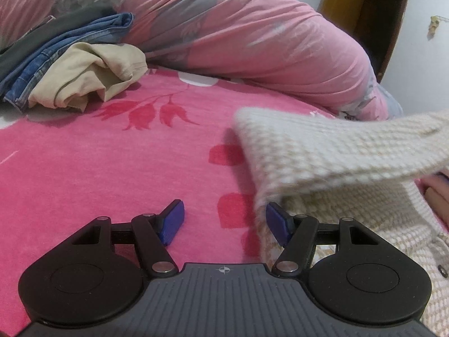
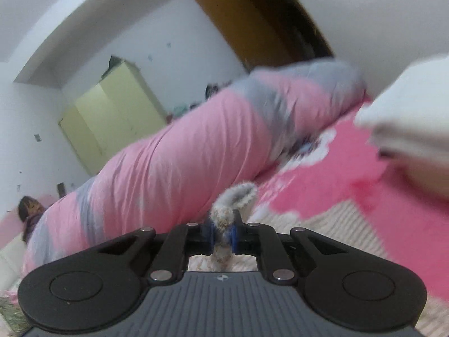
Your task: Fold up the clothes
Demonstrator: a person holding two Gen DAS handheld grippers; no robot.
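A bed (image 1: 98, 168) covered in a pink flowered blanket filled both views, with a rolled pink-and-grey duvet (image 1: 252, 36) lying along its far side. A cream knitted sweater (image 1: 336, 151) lay on the bed's right part, one sleeve lifted and blurred above the rest. Near the far left, a small pile held blue jeans (image 1: 56, 45) and a beige garment (image 1: 92, 70). The left claw (image 1: 224, 220) stood wide open, empty, its right pad just beside the sweater's edge. The right claw (image 2: 222, 234) was clamped on a fuzzy bunch of sweater fabric.
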